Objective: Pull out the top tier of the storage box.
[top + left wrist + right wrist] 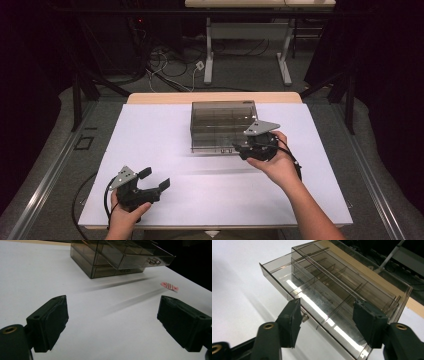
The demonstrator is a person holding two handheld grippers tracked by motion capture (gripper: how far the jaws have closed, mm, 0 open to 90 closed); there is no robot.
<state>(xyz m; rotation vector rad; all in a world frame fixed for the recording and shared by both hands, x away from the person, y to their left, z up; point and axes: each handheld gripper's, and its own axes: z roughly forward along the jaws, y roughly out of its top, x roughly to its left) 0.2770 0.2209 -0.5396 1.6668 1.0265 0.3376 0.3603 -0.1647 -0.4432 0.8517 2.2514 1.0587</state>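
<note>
A smoky see-through drawer box (220, 120) stands at the back middle of the white table top (150, 140). Its top drawer (287, 275) is pulled out, and dividers split it into several compartments. My right gripper (242, 149) is at the box's front right corner. Its jaws are apart over the drawer's front wall, gripper (328, 307), with the small metal knob (305, 318) just beside one pad and not pinched. My left gripper (156, 178) rests open near the front left, gripper (112, 322), with nothing between its jaws. It faces the box (100, 267) and the open drawer (135, 255).
A small pink striped piece (169, 286) lies on the table to the right of the box in the left gripper view. The table's wooden back edge (215, 97) shows behind the box. Beyond it are floor cables (170, 65) and a white-legged desk (247, 30).
</note>
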